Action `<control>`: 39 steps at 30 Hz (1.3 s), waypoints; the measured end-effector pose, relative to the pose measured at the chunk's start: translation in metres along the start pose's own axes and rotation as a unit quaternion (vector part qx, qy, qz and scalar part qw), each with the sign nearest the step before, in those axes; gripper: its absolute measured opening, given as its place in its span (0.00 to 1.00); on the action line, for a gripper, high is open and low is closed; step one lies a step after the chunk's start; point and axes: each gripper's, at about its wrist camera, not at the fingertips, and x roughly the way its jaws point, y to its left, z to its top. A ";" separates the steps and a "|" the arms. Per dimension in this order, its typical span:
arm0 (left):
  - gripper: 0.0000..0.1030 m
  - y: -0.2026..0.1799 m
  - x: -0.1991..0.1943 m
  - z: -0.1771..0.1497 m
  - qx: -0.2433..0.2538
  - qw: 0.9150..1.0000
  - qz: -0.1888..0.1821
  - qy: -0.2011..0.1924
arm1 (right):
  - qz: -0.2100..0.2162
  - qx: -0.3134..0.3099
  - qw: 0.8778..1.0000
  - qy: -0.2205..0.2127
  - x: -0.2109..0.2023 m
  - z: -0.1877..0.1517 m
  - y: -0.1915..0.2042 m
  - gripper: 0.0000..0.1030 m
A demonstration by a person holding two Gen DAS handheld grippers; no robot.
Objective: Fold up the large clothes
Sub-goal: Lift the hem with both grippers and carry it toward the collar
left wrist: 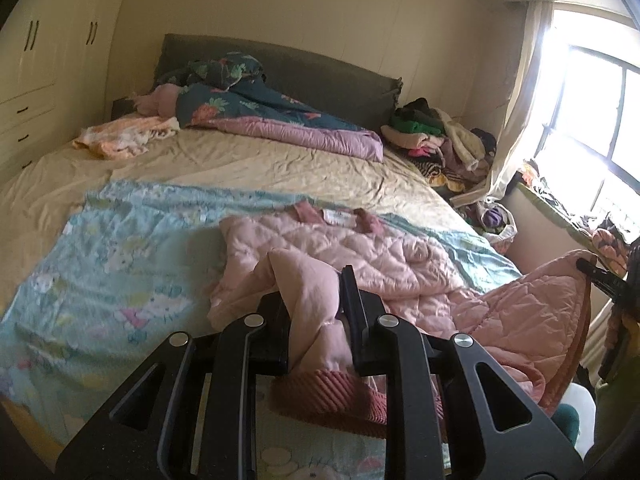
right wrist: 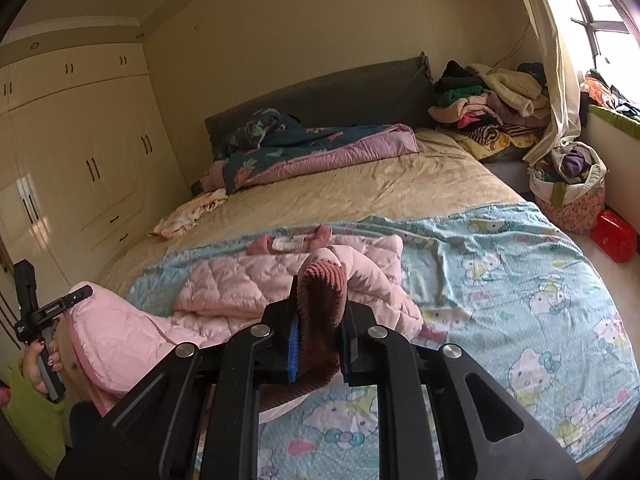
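Observation:
A pink quilted jacket [left wrist: 360,248] with dark pink ribbed trim lies collar-away on a light blue cartoon-print sheet [left wrist: 120,248] spread over the bed. My left gripper [left wrist: 316,292] is shut on a bunched pink part of it, with a ribbed cuff [left wrist: 332,396] hanging just below the fingers. At the right edge of that view, the right gripper [left wrist: 596,272] pinches another lifted part. In the right wrist view my right gripper [right wrist: 322,292] is shut on a ribbed cuff [right wrist: 324,280] of the jacket [right wrist: 240,280]. The left gripper [right wrist: 76,296], held by a hand, grips a raised edge.
A dark floral duvet [left wrist: 256,104] lies by the grey headboard [left wrist: 320,72]. An orange-white cloth [left wrist: 124,136] lies on the beige sheet. Clothes are piled [right wrist: 492,100] at the far right corner. A full basket [right wrist: 568,196] and red box [right wrist: 614,236] stand on the floor. Wardrobes [right wrist: 80,160] line the left.

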 end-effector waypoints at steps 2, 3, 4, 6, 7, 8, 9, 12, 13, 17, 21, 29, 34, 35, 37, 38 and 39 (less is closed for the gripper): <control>0.13 0.001 0.001 0.009 -0.001 1.000 0.000 -0.005 | 0.001 0.004 1.000 -0.003 0.002 0.007 -0.001 0.13; 0.13 0.001 0.001 0.012 -0.001 1.000 -0.001 -0.007 | 0.000 0.005 1.000 -0.006 0.003 0.011 -0.001 0.13; 0.13 0.001 0.002 0.016 -0.004 1.000 0.000 -0.009 | 0.000 0.006 1.000 -0.008 0.003 0.015 -0.001 0.13; 0.13 0.003 0.002 0.024 -0.007 1.000 -0.002 -0.012 | -0.001 0.008 1.000 -0.012 0.005 0.022 -0.001 0.13; 0.13 0.003 0.003 0.029 -0.008 1.000 -0.003 -0.015 | -0.002 0.010 1.000 -0.014 0.005 0.024 -0.001 0.13; 0.13 0.003 0.003 0.032 -0.008 1.000 -0.003 -0.017 | -0.002 0.013 1.000 -0.016 0.006 0.029 -0.002 0.13; 0.13 0.004 0.004 0.036 -0.009 1.000 -0.003 -0.020 | -0.004 0.015 1.000 -0.018 0.007 0.032 -0.003 0.13; 0.13 0.006 0.004 0.049 -0.016 0.999 -0.007 -0.027 | -0.019 0.009 0.999 -0.028 0.011 0.044 -0.001 0.13; 0.13 0.006 0.005 0.055 -0.013 0.999 -0.004 -0.032 | -0.020 0.010 0.999 -0.031 0.012 0.048 0.000 0.13; 0.13 0.010 0.011 0.069 -0.021 0.999 0.001 -0.037 | -0.021 0.016 0.999 -0.043 0.020 0.062 -0.001 0.13; 0.13 0.016 0.024 0.077 -0.029 0.999 0.008 -0.034 | -0.030 0.020 0.998 -0.047 0.035 0.074 -0.003 0.13; 0.13 0.018 0.058 0.085 -0.018 0.999 0.039 -0.024 | -0.047 0.031 0.998 -0.034 0.076 0.088 -0.013 0.13; 0.13 0.020 0.079 0.085 -0.005 0.998 0.055 -0.017 | -0.057 0.036 0.997 -0.021 0.102 0.093 -0.020 0.13; 0.13 0.021 0.084 0.085 -0.004 0.998 0.058 -0.015 | -0.060 0.039 0.997 -0.017 0.108 0.094 -0.023 0.13; 0.13 0.022 0.092 0.085 -0.001 0.998 0.064 -0.013 | -0.064 0.044 0.997 -0.012 0.118 0.095 -0.026 0.13; 0.13 0.023 0.096 0.085 0.002 0.998 0.067 -0.013 | -0.067 0.045 0.997 -0.008 0.124 0.096 -0.028 0.13; 0.13 0.024 0.101 0.085 0.004 0.997 0.071 -0.012 | -0.068 0.045 0.997 -0.005 0.128 0.097 -0.031 0.13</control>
